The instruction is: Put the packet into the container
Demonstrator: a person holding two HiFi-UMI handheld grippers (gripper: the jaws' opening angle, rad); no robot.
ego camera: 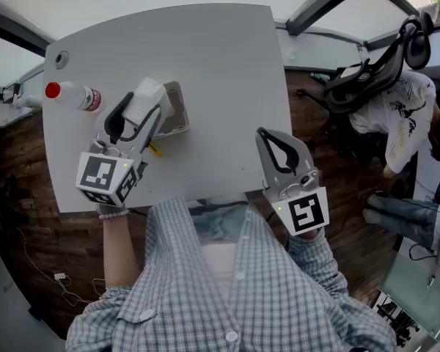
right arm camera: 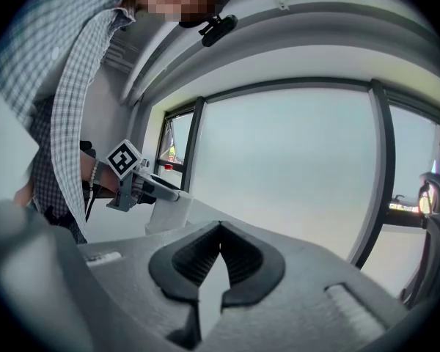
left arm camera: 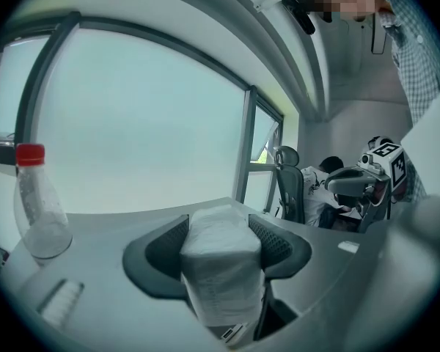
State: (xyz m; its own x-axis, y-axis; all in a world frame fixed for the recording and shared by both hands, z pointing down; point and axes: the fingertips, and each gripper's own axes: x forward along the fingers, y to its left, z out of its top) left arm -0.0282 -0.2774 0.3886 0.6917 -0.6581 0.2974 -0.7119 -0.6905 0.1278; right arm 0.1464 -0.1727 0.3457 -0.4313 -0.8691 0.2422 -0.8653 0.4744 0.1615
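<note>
White, crinkly wrap is what the left gripper point(left arm camera: 220, 229) is clamped on. The packet point(left arm camera: 221, 270) sits squeezed between the two ridged pads point(left arm camera: 277, 242), pokes out past the tips and bulges a bit where they pinch it. So I'd guess it's light and squashy, tissue-pack kind of thing, not fragile. The film probably makes it a bit slippery. Holding it across the narrow middle like this looks right to me, and more squeeze would just crush it.

In the head view the packet is left of centre, right up against the left edge of the small open container point(ego camera: 177, 112) on the grey tabletop point(ego camera: 205, 50). I can't tell whether it's touching the rim. The container looks light too, so it might scoot when the packet goes in.

Further out, a clear bottle with a red cap point(ego camera: 73, 95) lies at the upper left. The right gripper point(right arm camera: 220, 229) is down at the lower right with its jaws together and nothing in them.
</note>
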